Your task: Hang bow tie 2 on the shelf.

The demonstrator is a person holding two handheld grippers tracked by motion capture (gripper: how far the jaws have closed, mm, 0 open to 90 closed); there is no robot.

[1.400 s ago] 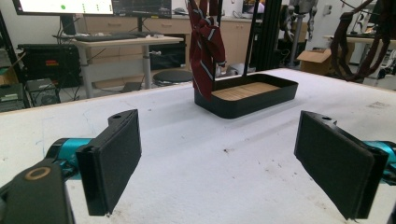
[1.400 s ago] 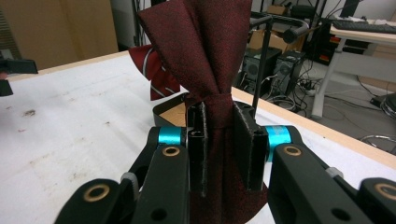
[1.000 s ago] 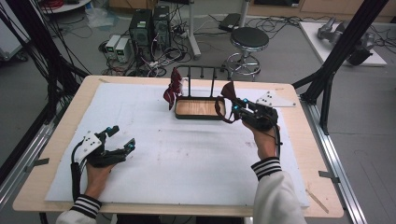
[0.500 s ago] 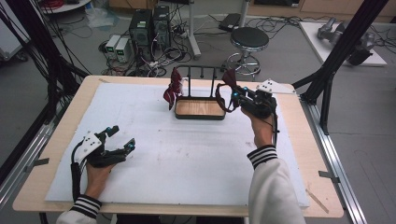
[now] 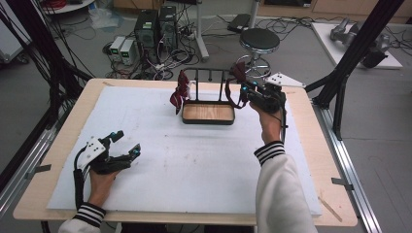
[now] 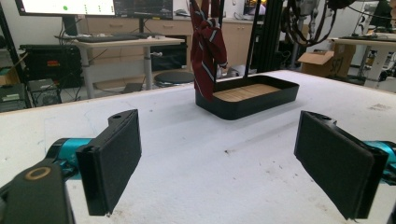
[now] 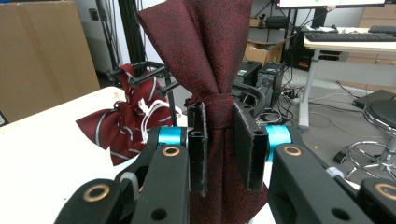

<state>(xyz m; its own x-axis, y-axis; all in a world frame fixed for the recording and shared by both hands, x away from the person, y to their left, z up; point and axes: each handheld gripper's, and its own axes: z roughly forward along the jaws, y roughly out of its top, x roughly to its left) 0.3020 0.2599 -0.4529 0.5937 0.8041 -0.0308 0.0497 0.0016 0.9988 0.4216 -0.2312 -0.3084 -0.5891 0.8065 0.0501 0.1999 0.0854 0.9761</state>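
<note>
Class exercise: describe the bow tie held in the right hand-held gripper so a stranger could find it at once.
Start at the black rack with the wooden tray at the far side of the table. At its right end, the right hand-held gripper clamps a bow tie. It is plain dark red, unlike the striped bow tie hanging at the rack's other end.

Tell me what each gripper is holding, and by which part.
Right gripper clamps the plain dark red fabric bow tie at its knotted middle. Left gripper is open, holding nothing.

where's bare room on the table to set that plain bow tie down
The white mat lies bare between the left gripper and the black tray, and along the near edge. It is crowded at the tray's rack, where the striped bow tie hangs and the right gripper holds the plain bow tie.
</note>
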